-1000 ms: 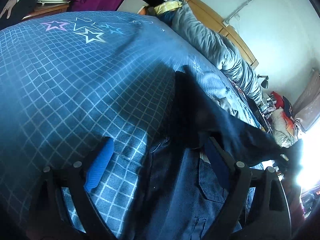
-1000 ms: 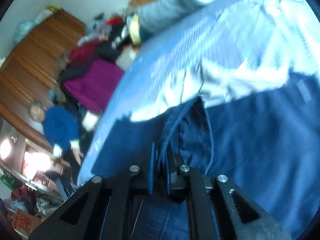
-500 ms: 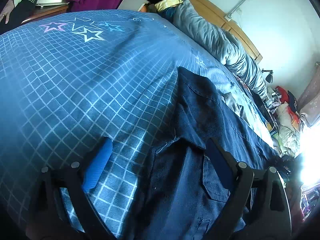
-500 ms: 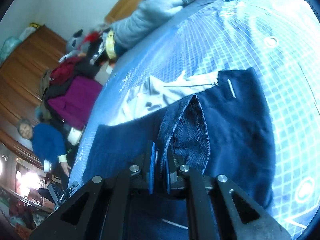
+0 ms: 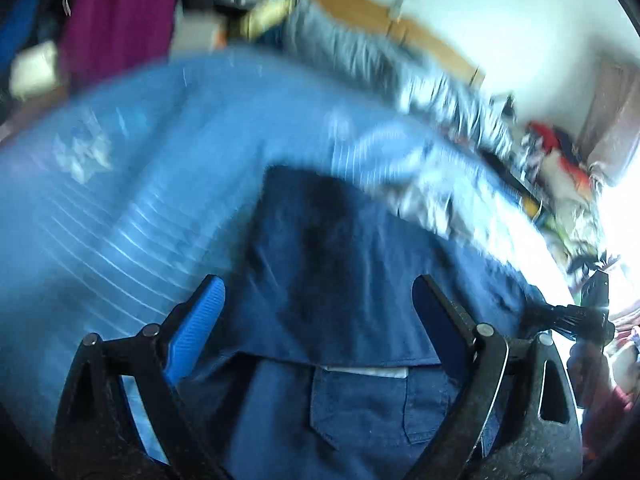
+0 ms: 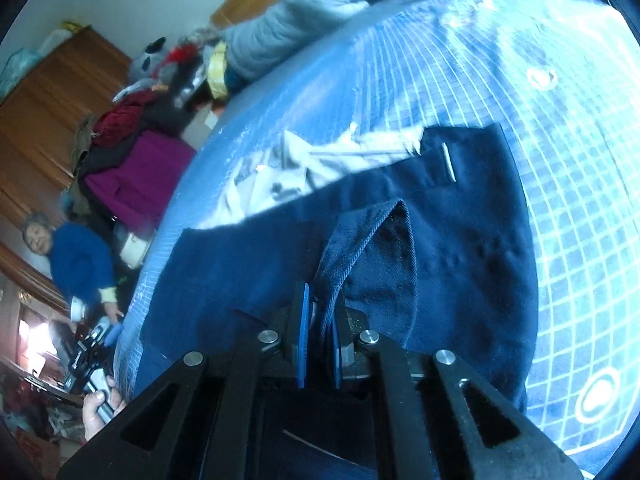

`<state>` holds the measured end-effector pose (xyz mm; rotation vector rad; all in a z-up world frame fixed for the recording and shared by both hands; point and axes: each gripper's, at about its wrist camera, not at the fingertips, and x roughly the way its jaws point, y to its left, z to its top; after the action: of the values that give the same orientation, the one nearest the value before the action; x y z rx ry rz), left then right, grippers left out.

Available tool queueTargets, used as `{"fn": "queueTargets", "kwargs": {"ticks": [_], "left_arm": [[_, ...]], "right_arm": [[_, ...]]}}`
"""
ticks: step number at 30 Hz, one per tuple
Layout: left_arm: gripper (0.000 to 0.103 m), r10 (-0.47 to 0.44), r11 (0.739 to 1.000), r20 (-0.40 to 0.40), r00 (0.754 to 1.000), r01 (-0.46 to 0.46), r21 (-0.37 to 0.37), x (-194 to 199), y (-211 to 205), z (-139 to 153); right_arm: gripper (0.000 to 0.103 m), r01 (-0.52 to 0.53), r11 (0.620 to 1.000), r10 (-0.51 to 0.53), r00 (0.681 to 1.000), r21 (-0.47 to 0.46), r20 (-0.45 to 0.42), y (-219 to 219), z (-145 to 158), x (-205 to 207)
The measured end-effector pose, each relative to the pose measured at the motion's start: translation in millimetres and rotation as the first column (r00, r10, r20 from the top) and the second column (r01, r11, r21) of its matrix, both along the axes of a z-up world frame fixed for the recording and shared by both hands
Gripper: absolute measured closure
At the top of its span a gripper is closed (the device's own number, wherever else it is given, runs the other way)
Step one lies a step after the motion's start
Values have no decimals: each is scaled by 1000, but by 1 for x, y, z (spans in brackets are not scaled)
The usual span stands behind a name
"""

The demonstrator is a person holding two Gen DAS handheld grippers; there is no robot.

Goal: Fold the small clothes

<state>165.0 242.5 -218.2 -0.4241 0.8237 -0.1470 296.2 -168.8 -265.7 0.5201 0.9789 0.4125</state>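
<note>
A dark navy denim garment (image 5: 340, 264) lies spread on the blue checked bedspread (image 5: 120, 184); a pocket and a white label show near its lower fold. My left gripper (image 5: 316, 304) is open just above it, empty, blue pads wide apart. In the right wrist view the same garment (image 6: 460, 240) lies flat, and my right gripper (image 6: 320, 344) is shut on a folded hem of it, which stands up between the pads. The left view is blurred.
A pale grey-white garment (image 6: 320, 164) lies beyond the navy one. A grey quilt (image 6: 312, 12) runs along the bed's far edge. A magenta cloth pile (image 6: 136, 176) and a person in blue (image 6: 76, 264) are beside the bed.
The navy garment has been lowered and now lies flat on the bed, with its far part folded over. My left gripper has swung over it. My right gripper keeps its hold on the hem.
</note>
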Motion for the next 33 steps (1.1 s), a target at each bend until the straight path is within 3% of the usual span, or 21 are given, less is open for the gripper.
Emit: {"fn": "queueTargets", "kwargs": {"ticks": [1,2,4,6,9,11,13,16,18,21,23,25,29,31,33], "left_arm": [[12,7,1000,-89,996,-6,21,11,0,-16],[16,21,999,-164,986,-14,44,18,2,-32],[16,26,998,-131,991,-19,53,12,6,-27],[16,73,996,-113,991,-68,55,1,18,-18],[16,121,993,-23,992,-121,3,-8,33,2],[15,112,993,4,994,-112,31,3,31,10],[15,98,993,-27,995,-96,64,15,22,0],[17,94,995,-147,985,-89,39,25,25,-30],[18,100,995,-123,987,-99,15,11,30,-31],[18,126,984,-129,984,-140,-111,-24,53,-23],[18,196,965,-128,972,-214,-153,-55,80,-15],[18,279,941,-101,955,-293,-171,-96,111,-2],[18,386,896,-77,919,-394,-204,-165,156,17],[17,341,909,-84,937,-351,-225,-178,148,21],[17,220,943,-102,970,-238,-233,-190,131,18]], "right_arm": [[85,5,1000,-5,1000,-8,-29,-2,-6,0],[88,15,1000,-16,999,-24,-47,-4,-10,-2],[87,30,997,-33,999,-66,-34,-8,-7,-9],[77,70,981,-69,998,-182,13,-13,9,-17],[77,126,973,-109,989,-191,101,-22,36,-22],[77,99,981,-76,988,-169,134,-15,46,-14],[77,37,987,-18,992,-154,123,-1,41,-3],[77,-62,983,73,996,-170,59,25,17,4],[82,-108,980,114,993,-165,31,32,-1,-3],[89,-105,989,110,993,-100,46,12,-6,-24],[82,-77,991,79,997,-112,13,-5,0,-38],[63,-51,989,52,999,-140,4,-25,11,-63],[62,6,992,-7,1000,-130,-6,-68,31,-138],[56,37,992,-41,999,-120,-26,-86,34,-178],[54,42,992,-50,997,-118,-62,-96,33,-218]]}}
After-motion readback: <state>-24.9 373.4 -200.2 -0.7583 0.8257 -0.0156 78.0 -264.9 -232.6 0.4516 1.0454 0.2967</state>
